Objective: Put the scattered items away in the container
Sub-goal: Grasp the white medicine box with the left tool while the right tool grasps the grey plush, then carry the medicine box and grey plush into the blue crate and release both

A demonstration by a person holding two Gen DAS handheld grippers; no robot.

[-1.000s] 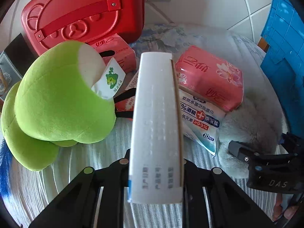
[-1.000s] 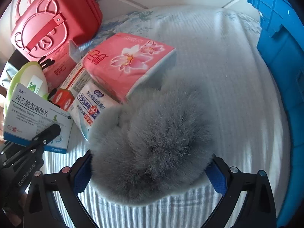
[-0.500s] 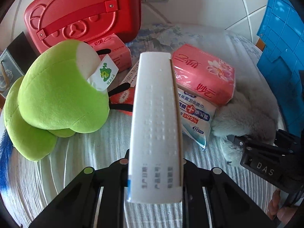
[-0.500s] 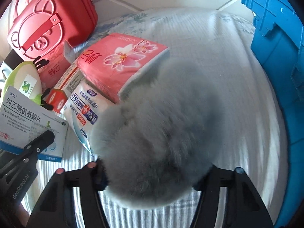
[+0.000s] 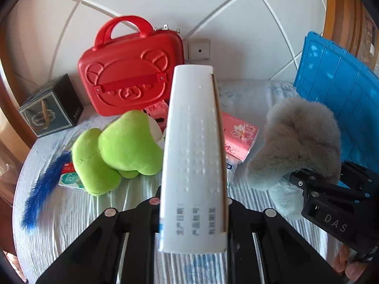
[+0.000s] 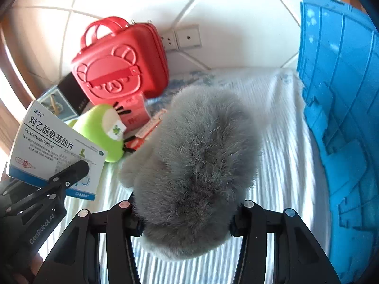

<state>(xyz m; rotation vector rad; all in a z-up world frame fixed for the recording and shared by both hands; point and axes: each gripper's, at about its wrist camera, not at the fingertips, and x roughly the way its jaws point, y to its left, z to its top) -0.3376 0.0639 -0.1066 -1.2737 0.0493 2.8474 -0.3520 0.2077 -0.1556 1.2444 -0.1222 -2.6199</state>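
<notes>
Right gripper (image 6: 187, 215) jaws closing on grey fur slipper (image 6: 196, 165), held clear above bedspread (image 6: 284, 165); left gripper (image 5: 193, 213) clenched on tablet box (image 5: 193, 156). Step: carrying both to container. Next: swing right over blue crate (image 6: 343, 94), release inside.

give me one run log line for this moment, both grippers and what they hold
left gripper: shut on white medicine box | right gripper: jaws closing on grey fluffy item | blue crate: beside the right gripper
</notes>
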